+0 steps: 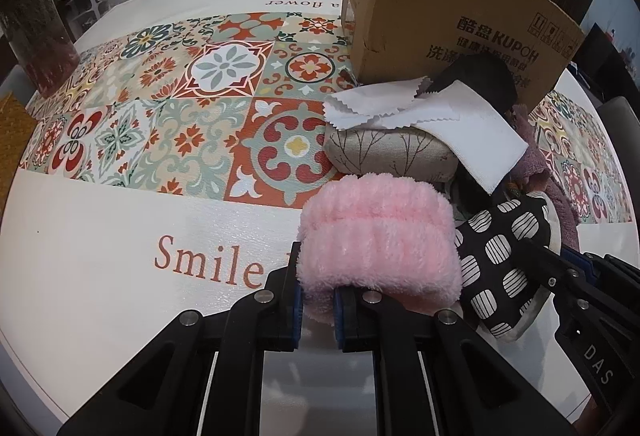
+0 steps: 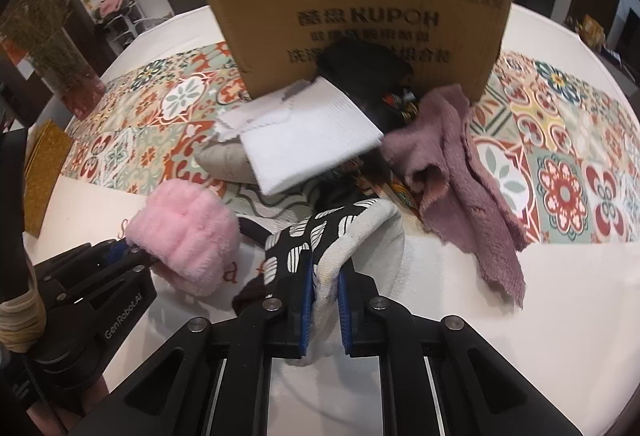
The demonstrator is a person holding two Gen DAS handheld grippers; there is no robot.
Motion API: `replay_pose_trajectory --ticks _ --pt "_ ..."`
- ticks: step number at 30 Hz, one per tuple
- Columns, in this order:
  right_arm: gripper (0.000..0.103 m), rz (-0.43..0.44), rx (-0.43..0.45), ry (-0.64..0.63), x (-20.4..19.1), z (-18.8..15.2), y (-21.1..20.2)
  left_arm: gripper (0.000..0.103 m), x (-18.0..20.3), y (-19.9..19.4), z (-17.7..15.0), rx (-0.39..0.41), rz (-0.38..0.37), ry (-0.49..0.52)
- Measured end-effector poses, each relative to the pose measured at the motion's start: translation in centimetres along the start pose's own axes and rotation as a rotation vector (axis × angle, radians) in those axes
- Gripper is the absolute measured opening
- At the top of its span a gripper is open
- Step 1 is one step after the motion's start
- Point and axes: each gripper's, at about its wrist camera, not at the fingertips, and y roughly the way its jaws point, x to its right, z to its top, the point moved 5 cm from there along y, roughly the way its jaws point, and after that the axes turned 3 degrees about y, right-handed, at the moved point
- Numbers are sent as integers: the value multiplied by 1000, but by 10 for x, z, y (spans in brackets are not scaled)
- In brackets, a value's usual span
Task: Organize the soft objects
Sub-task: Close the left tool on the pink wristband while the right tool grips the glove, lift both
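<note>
Table [image 1: 100, 296] (tile-patterned cloth): cardboard box [image 1: 448, 15], mauve towel [image 2: 460, 163], vase [image 1: 36, 31].

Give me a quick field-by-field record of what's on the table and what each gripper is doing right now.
surface: round table with patterned tile cloth
left gripper: shut on fluffy pink towel
right gripper: shut on black-and-white spotted fabric mitt
pile behind: folded white cloth, mauve fleece cloth, beige branch-print cushion
container: brown cardboard box, standing behind the pile
black item by box: identity unclear
</note>
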Motion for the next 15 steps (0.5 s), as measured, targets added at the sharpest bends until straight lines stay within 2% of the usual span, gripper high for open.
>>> replay_pose_trajectory --ticks 15 --pt "11 8 116 -16 -7 1 -49 13 0 -45 2 91 6 11"
